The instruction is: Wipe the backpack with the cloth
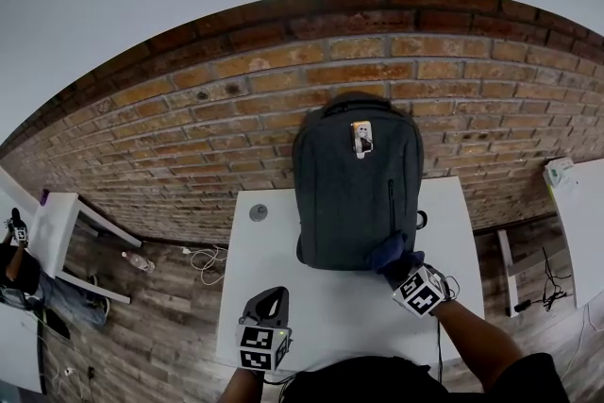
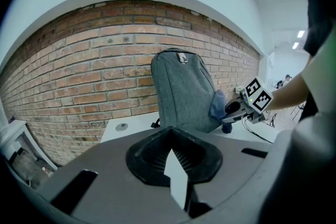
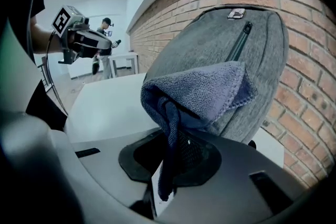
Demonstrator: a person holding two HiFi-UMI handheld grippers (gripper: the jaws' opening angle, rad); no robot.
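A dark grey backpack (image 1: 354,184) stands upright on the white table (image 1: 283,250) and leans on the brick wall. My right gripper (image 1: 401,264) is shut on a blue cloth (image 1: 390,252), which presses against the pack's lower right corner. In the right gripper view the cloth (image 3: 202,94) bunches out of the jaws (image 3: 173,149) and lies on the backpack (image 3: 215,44). My left gripper (image 1: 272,299) hovers over the table's front left, apart from the pack, shut and holding nothing. The left gripper view shows the backpack (image 2: 184,92), the cloth (image 2: 218,105) and the right gripper (image 2: 233,109).
A small grey disc (image 1: 258,212) lies on the table left of the pack. A tag (image 1: 361,137) hangs near the pack's top. Other white tables stand at left (image 1: 57,222) and right (image 1: 580,212). A bottle (image 1: 137,261) and cables lie on the wooden floor.
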